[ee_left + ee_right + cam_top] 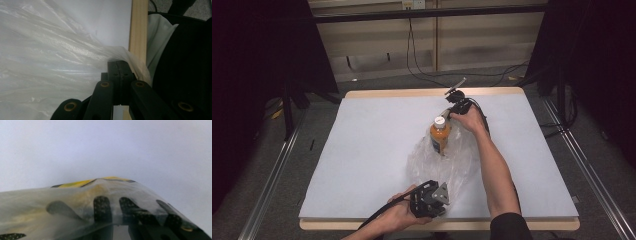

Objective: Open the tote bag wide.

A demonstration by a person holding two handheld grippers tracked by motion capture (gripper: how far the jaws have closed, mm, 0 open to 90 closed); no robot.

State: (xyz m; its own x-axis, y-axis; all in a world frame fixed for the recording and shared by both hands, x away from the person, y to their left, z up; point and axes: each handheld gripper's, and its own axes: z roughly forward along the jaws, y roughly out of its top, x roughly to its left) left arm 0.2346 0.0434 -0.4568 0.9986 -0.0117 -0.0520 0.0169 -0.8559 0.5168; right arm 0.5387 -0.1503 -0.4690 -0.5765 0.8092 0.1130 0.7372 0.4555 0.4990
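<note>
A clear plastic bag lies crumpled on the middle of the table. An orange bottle with a white cap stands in its far end, with film around its lower part. My left gripper is at the bag's near end by the table's front edge. In the left gripper view its jaws are shut on a pinch of the bag's film. My right gripper is just beyond the bottle's cap. In the right gripper view it shows through the bag's film draped over it, shut on that film.
A pale sheet covers the table, whose wooden rim runs right beside my left gripper. Behind the rim is the person's torso. Cables trail on the floor beyond the far edge, and dark stands flank the table.
</note>
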